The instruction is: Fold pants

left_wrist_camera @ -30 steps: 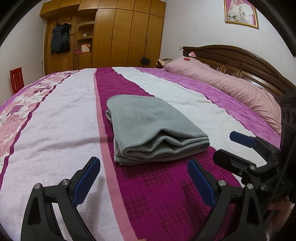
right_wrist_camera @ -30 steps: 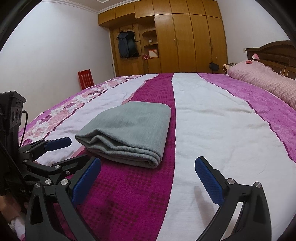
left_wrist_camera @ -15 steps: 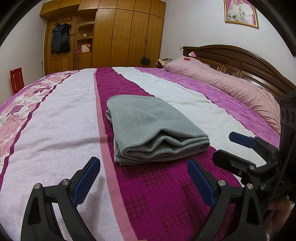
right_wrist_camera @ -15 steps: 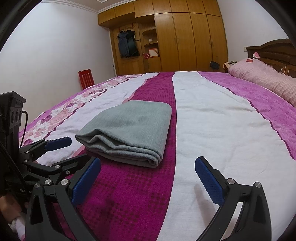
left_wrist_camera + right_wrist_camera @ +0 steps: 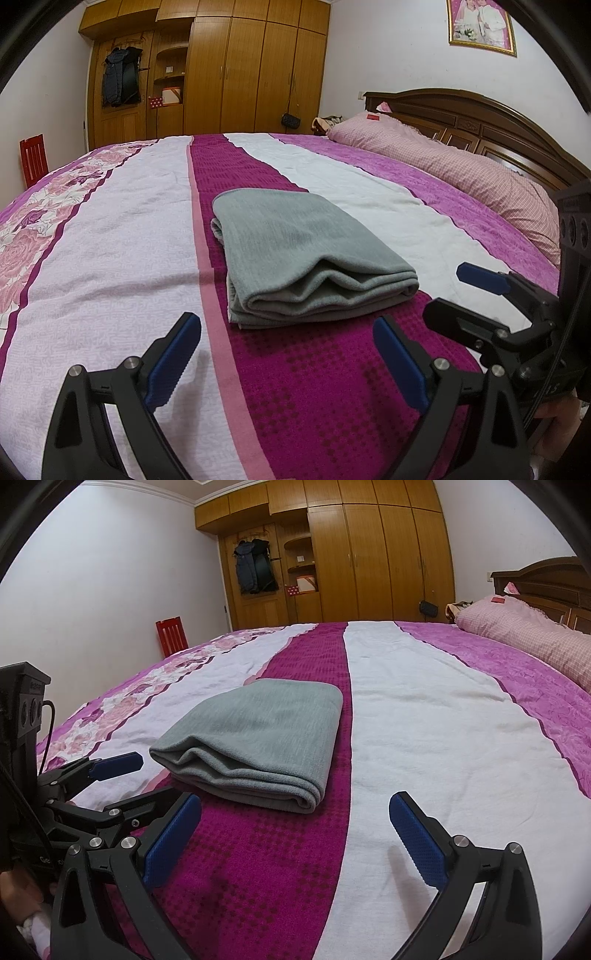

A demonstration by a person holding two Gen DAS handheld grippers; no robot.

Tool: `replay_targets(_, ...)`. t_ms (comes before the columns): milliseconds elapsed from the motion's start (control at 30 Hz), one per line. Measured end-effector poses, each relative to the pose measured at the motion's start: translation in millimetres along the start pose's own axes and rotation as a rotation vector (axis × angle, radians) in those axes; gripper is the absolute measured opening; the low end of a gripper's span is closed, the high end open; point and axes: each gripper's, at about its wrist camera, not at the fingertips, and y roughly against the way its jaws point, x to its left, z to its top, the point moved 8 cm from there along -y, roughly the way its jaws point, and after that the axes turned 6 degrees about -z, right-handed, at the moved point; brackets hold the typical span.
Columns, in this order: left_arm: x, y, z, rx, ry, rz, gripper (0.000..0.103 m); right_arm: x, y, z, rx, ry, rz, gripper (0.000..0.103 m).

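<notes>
On the bed, in the left wrist view, the grey pants (image 5: 303, 254) lay folded into a neat, thick rectangle across the dark magenta stripe of the bedspread (image 5: 110, 258), with the stacked layered edge facing the camera. The left gripper (image 5: 286, 354) hovered short of that edge, its jaws wide and holding nothing, not touching the cloth. To the right, the right gripper (image 5: 465, 299) stood just beside it, also apart from the pants; from this angle its jaws looked spread, though one finger was partly hidden. A pink pillow (image 5: 461, 166) lay well apart near the headboard (image 5: 480, 118).

From the right wrist view, the pants (image 5: 258, 734) sat ahead and to the left, on the magenta stripe and touching the white one. The right gripper (image 5: 295, 830) hung above the bedspread (image 5: 424, 720) with jaws wide and empty. The left gripper (image 5: 147, 779) showed at the left edge, open, close to the near corner of the pants.

The folding looked finished. The likely trouble from here was a careless sweep: a finger catching the loose layered edge could drag the top layers and undo the stack, since soft knit slides easily on the bedspread.
</notes>
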Motion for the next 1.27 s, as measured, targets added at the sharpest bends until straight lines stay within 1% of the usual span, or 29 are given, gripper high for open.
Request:
replay_targets(433,-0.3,-0.5,-1.0,0.001,-0.005,0.000,0.094,-0.4,-1.1,-1.0,0.003,0.000,-0.002,0.101)
replay_targets(1267,-0.3,-1.0,-1.8,0.003,-0.005,0.000,0.094,-0.8,-0.9,-0.7,0.004,-0.001,-0.002,0.101)
